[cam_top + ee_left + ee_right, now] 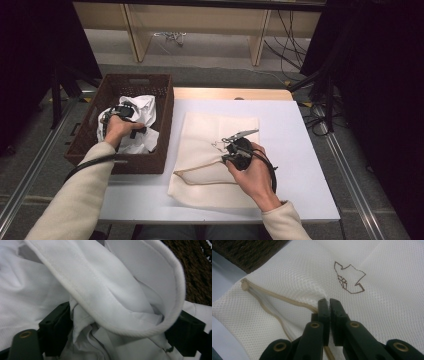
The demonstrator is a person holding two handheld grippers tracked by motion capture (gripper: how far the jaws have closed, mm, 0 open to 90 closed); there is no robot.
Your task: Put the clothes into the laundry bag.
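**Bag pinched, cloth between spread jaws**

The right hand-held gripper [329, 305] has its jaws pressed together on the edge of the mesh bag [294, 267], by its tan zip, lifting that edge. The bag [210, 150] lies flat on the white worktop [295, 130], just beside the basket [165, 130]. The left hand-held gripper [121, 114] is down in the basket among the crumpled white cloth [145, 107]; its jaws stand spread, with a hemmed fold of cloth [120, 302] bunched between them.
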